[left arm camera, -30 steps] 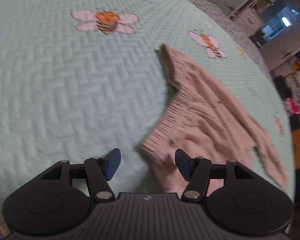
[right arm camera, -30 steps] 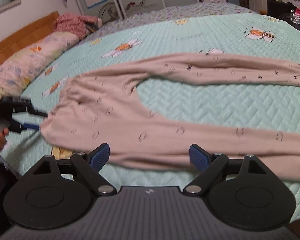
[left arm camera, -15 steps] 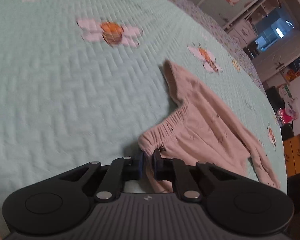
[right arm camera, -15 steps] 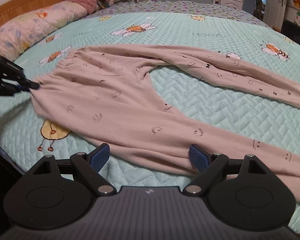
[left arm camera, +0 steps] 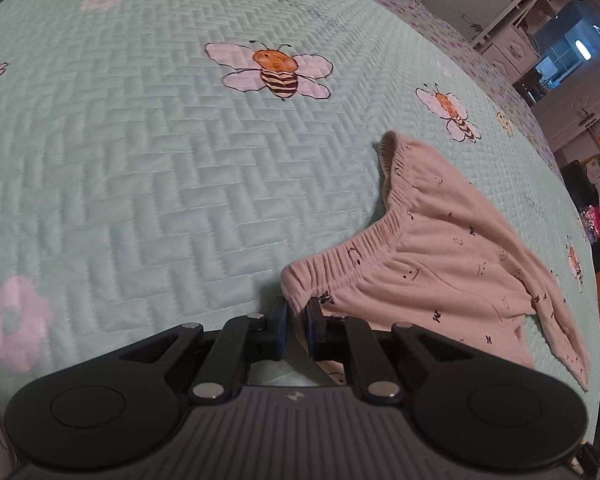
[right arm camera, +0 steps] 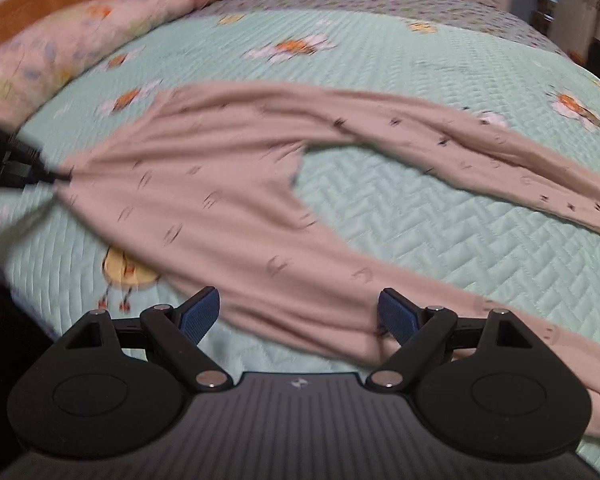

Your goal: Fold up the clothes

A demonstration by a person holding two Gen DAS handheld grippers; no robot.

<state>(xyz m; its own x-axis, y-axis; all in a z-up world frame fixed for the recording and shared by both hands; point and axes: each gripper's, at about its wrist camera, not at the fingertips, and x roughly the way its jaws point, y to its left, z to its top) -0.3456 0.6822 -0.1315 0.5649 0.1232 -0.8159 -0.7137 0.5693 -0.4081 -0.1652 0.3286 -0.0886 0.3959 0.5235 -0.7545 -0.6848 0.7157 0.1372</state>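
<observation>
Pink printed trousers (right arm camera: pixel 236 208) lie spread on a mint quilted bed (right arm camera: pixel 440 232), both legs running off to the right. In the left wrist view my left gripper (left arm camera: pixel 297 322) is shut on the near corner of the trousers' elastic waistband (left arm camera: pixel 364 244). The left gripper also shows in the right wrist view (right arm camera: pixel 40 174), pulling that corner to the left. My right gripper (right arm camera: pixel 299 314) is open, its fingers straddling the near trouser leg (right arm camera: pixel 340 288) just above it.
A pillow (right arm camera: pixel 60 52) and a wooden headboard (right arm camera: pixel 32 12) are at the bed's far left. White cabinets (left arm camera: pixel 512 44) and a doorway stand beyond the far edge. The bed's near edge drops off at the lower left (right arm camera: pixel 4 300).
My left gripper closed on the waistband corner and has pulled it taut. The right gripper moved in over the near leg and stays open.
</observation>
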